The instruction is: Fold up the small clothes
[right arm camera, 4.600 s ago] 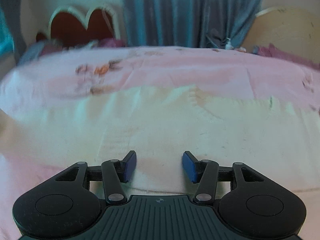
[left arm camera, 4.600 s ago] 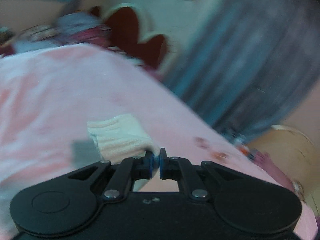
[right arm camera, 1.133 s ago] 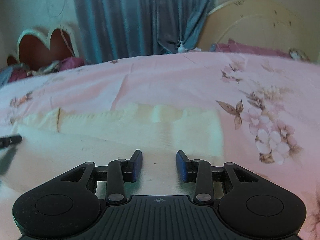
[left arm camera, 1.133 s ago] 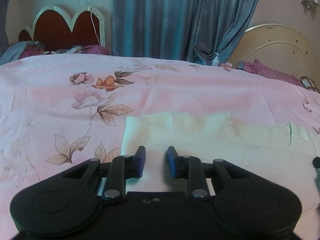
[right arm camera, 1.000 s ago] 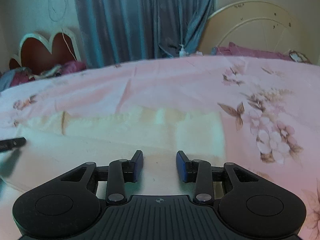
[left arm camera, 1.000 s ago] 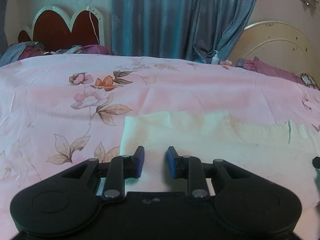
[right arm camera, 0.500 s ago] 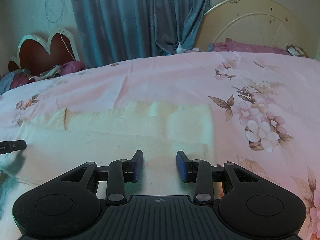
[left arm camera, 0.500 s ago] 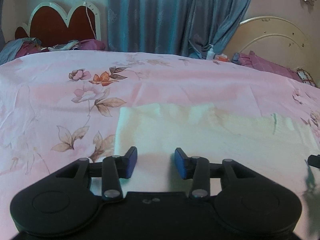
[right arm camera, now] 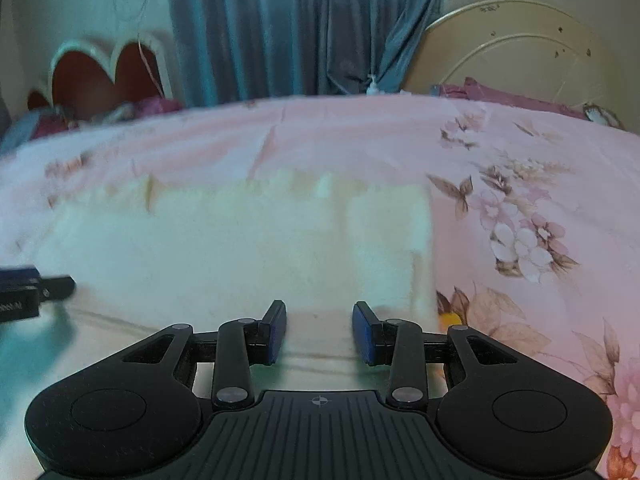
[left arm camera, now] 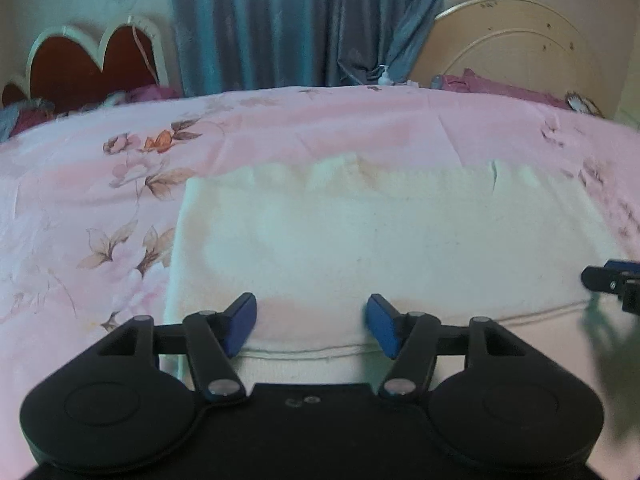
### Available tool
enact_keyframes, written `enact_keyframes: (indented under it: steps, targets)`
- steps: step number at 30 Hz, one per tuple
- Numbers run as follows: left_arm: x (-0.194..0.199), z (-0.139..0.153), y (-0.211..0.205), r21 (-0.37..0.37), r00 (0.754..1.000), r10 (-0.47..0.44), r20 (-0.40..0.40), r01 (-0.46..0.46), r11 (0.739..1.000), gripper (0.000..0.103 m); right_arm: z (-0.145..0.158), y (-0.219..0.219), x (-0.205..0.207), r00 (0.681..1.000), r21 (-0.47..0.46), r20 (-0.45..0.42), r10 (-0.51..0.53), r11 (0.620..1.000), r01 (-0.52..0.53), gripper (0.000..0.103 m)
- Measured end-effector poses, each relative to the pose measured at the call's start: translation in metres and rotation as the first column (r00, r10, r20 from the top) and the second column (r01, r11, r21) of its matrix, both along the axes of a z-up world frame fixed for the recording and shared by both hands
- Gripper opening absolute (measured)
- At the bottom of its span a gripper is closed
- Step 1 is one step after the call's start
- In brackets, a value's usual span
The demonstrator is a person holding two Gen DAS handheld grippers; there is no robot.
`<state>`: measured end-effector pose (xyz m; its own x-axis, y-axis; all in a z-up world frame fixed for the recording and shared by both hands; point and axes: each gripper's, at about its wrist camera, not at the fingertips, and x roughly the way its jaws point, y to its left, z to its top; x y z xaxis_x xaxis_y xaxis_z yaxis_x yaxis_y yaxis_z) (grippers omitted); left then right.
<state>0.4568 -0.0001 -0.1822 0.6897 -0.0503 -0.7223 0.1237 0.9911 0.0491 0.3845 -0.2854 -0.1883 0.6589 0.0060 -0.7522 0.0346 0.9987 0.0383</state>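
Observation:
A cream knitted garment (left arm camera: 360,240) lies flat on the pink flowered bedsheet (left arm camera: 80,200), folded into a wide band with a hem seam running along its near side. My left gripper (left arm camera: 311,318) hovers over the near left part of it, its jaws opening, with nothing pressed between the blue pads (left arm camera: 240,322). The same garment (right arm camera: 240,240) fills the right wrist view, its right edge near the sheet's flowers. My right gripper (right arm camera: 319,330) stands open above the near right part, gripping nothing. Each gripper's tip shows at the edge of the other's view.
Blue curtains (left arm camera: 300,20) hang behind the bed. A red heart-shaped headboard (left arm camera: 92,64) stands at the far left and a cream round headboard (left arm camera: 520,52) at the far right. Crumpled clothes (left arm camera: 500,86) lie along the far edge. The pink sheet (right arm camera: 540,280) spreads right of the garment.
The left gripper's jaws have spread much wider and it has slid back toward the garment's near hem. The right gripper has shifted slightly, its gap unchanged.

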Motion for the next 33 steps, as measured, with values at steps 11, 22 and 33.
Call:
enact_keyframes:
  steps: [11,22,33]
  targets:
    - [-0.002,-0.002,-0.006,0.025,1.0,0.023,0.009,-0.024,0.999,0.062,-0.004,-0.004,-0.001,1.0,-0.021,0.001,0.027,0.999,-0.027,0.039]
    - [0.002,0.005,-0.015,0.082,0.997,0.056,-0.048,-0.052,0.995,0.062,-0.003,-0.009,0.005,0.997,-0.02,-0.019,0.081,0.996,-0.081,0.04]
    - [-0.03,0.026,-0.028,0.086,0.999,0.0,-0.052,0.005,0.996,0.062,0.028,-0.01,-0.022,0.996,0.073,-0.016,0.089,0.993,-0.088,0.041]
